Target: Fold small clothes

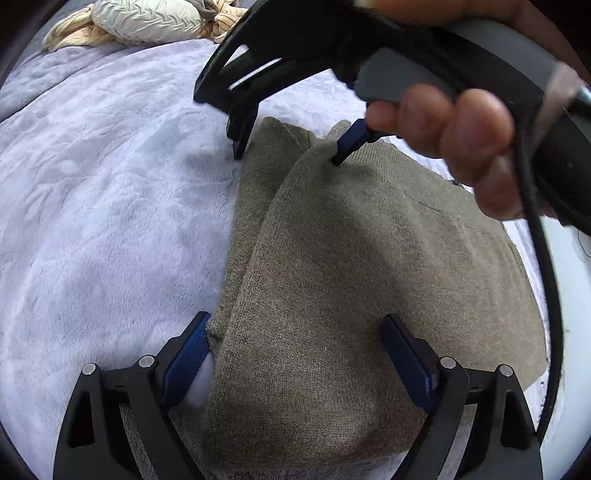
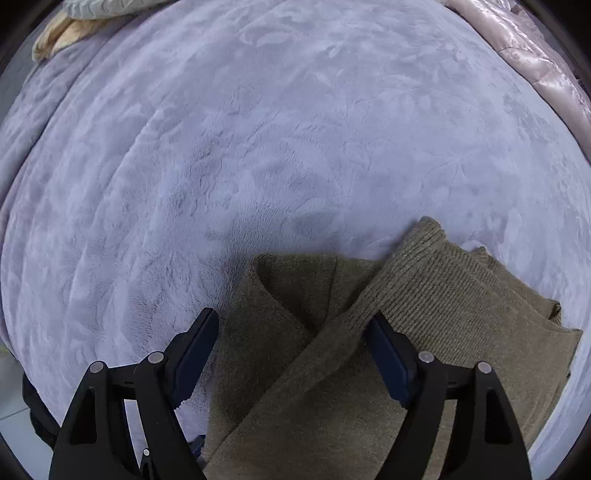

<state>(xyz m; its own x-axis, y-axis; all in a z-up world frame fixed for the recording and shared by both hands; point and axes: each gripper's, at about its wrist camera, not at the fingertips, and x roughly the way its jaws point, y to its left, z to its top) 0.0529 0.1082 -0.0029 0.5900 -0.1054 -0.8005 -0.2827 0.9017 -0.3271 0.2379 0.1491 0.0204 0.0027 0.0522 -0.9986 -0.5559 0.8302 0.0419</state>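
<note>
An olive knit garment (image 1: 332, 266) lies folded on a pale lilac fleece blanket (image 1: 110, 184), one flap laid slantwise over the other. My left gripper (image 1: 295, 358) stands wide open over its near end, blue pads on either side of the fold without pinching it. A hand (image 1: 461, 140) holds my right gripper (image 1: 291, 147) at the far end, pointing down, open, one fingertip (image 1: 341, 153) touching the knit. In the right wrist view the right gripper (image 2: 291, 350) straddles the crossed flaps of the garment (image 2: 424, 295).
A heap of cream and beige clothes (image 1: 140, 18) lies at the blanket's far left, also seen as the heap (image 2: 55, 37). A pink satin quilt (image 2: 535, 62) runs along the far right. The bed's edge (image 1: 569, 295) lies close to the garment's right side.
</note>
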